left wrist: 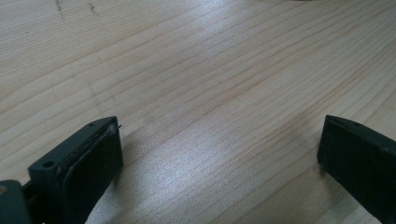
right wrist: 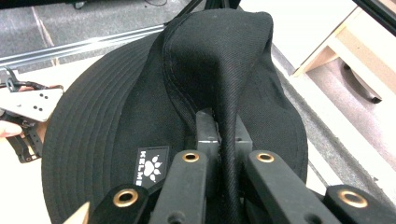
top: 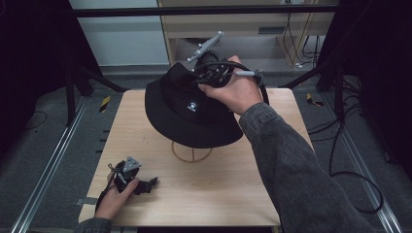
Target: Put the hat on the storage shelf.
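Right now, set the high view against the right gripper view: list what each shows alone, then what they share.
High view alone: the wooden stand under the hat, the right hand and the whole table.

Right gripper view alone: a fold of the hat's crown pinched tight between the right gripper's jaws.

Shared: the black bucket hat with its white paw logo, and the left gripper low on the table.

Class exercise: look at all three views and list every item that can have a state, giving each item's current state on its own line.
Black bucket hat: lifted above the table, crown pinched into a fold, brim hanging over the stand.
Right hand-held gripper: shut on the hat's crown fabric.
Left hand-held gripper: open, nothing between its jaws, resting low on the table.
Wire hat stand: upright on the table, top hidden under the hat.
Wooden table: bare around the stand.
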